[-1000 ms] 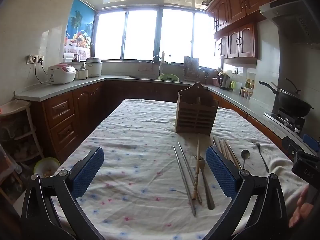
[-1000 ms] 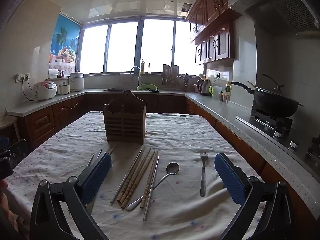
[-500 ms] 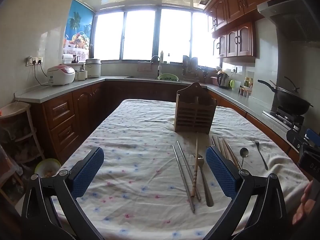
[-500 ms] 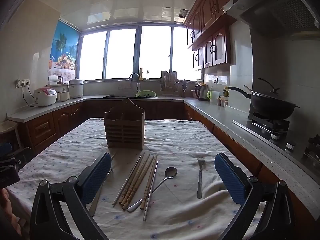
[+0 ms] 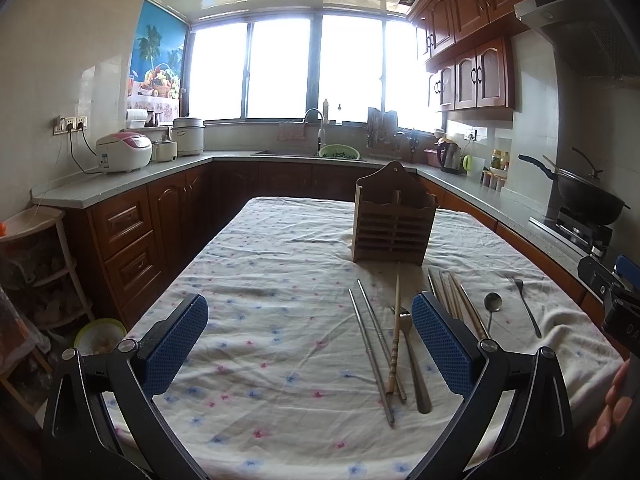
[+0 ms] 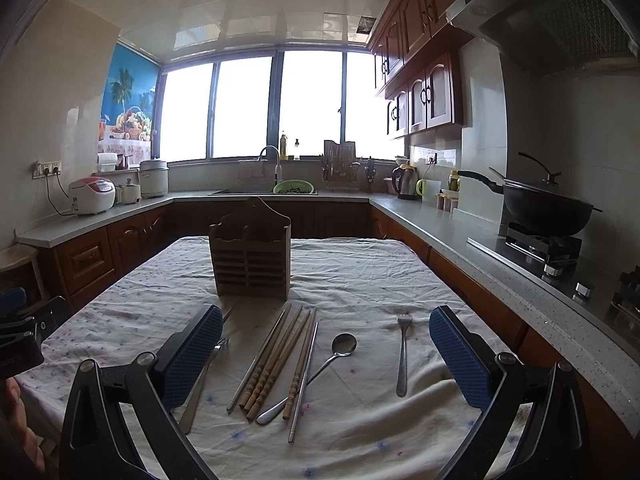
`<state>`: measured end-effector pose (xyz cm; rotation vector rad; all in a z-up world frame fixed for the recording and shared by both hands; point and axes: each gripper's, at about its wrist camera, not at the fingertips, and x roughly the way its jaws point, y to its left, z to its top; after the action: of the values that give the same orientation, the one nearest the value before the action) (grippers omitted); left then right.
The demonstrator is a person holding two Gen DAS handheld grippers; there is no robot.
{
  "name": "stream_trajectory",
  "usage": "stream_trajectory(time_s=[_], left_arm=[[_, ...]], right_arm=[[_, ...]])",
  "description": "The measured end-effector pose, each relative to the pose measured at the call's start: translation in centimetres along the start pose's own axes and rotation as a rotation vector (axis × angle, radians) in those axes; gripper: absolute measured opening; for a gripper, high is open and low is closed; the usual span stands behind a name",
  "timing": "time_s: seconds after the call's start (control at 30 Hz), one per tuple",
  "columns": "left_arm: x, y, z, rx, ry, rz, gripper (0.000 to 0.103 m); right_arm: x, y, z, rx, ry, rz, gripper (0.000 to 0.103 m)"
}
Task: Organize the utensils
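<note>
So the slatted wooden utensil holder (image 6: 250, 258) with the peaked back stands upright mid-table on the white floral tablecloth (image 6: 360, 272). Can't see down into its compartments from either view, so no idea if anything's inside.

All the utensils lie flat on the cloth in front of it. In the right wrist view: a bundle of light wooden chopsticks (image 6: 276, 360) fanned side by side, a steel chopstick (image 6: 303, 384) just right of them, a steel spoon (image 6: 320, 366) with its handle crossing under that chopstick, and a steel fork (image 6: 402, 354) off alone to the right. The left wrist view shows a pair of steel chopsticks (image 5: 372, 350), one wooden chopstick (image 5: 395, 332) lying across them, and a second steel fork (image 5: 412, 356) touching that pile.

Left gripper (image 5: 310, 342) and right gripper (image 6: 326, 354) both hover above the table, blue pads wide apart, holding nothing.
</note>
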<state>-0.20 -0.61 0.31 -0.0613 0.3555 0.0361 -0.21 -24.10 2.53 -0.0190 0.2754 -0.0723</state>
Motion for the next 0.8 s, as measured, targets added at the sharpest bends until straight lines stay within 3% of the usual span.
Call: stream_trajectory(time_s=[0.8], left_arm=[[0.48, 0.14, 0.52, 0.011, 0.007, 0.030, 0.103]], right_arm=[[0.68, 0.17, -0.10, 0.008, 0.009, 0.047, 0.103]])
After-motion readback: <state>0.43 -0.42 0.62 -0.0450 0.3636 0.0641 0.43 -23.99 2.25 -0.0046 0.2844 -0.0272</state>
